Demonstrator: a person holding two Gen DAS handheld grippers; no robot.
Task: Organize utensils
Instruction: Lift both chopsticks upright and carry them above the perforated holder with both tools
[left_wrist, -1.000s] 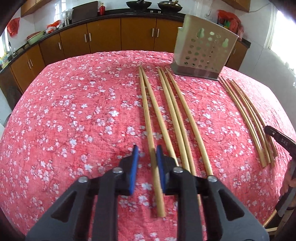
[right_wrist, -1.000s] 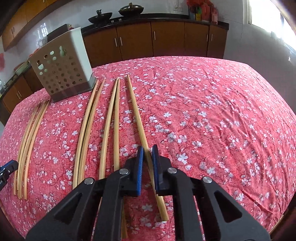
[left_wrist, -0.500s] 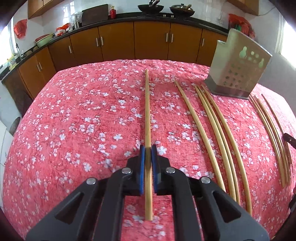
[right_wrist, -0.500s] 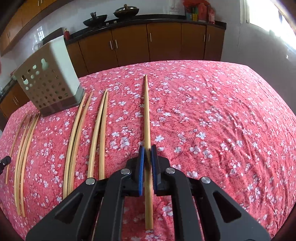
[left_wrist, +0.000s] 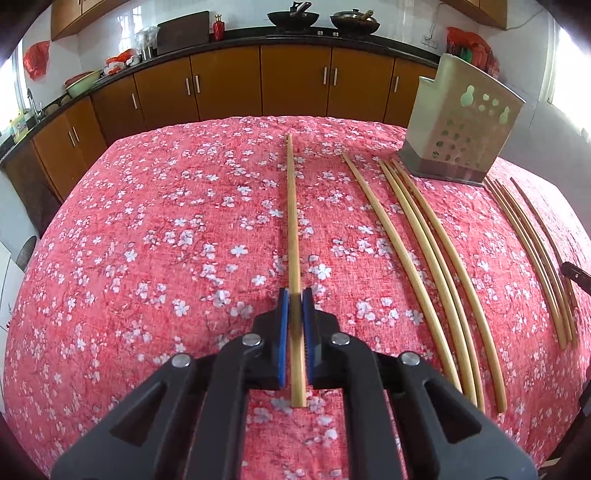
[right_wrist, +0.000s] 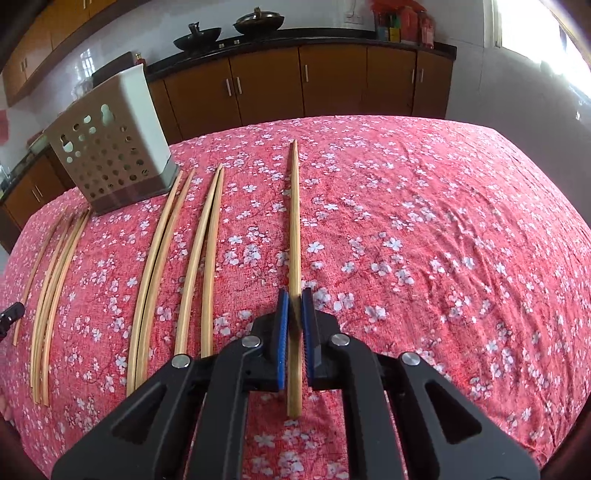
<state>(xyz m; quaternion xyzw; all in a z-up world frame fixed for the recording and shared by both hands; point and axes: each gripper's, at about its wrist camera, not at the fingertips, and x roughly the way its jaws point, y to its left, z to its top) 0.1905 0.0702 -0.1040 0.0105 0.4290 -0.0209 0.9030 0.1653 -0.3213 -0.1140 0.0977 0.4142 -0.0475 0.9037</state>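
Observation:
My left gripper is shut on a bamboo chopstick that runs straight ahead between the blue pads over the red floral cloth. My right gripper is likewise shut on another chopstick, held near its thick end. A perforated beige utensil holder stands upright at the back of the table, far right in the left wrist view and far left in the right wrist view. Several loose chopsticks lie right of my left gripper, and several more lie left of my right gripper.
A further bundle of chopsticks lies by the right edge in the left wrist view, and one by the left edge in the right wrist view. Brown kitchen cabinets and a counter with woks stand beyond the table's far edge.
Both pairs of jaws have closed fully on their chopsticks. The left gripper has carried its chopstick leftward, away from the others. The right chopstick has swung from slanted to straight along the fingers.

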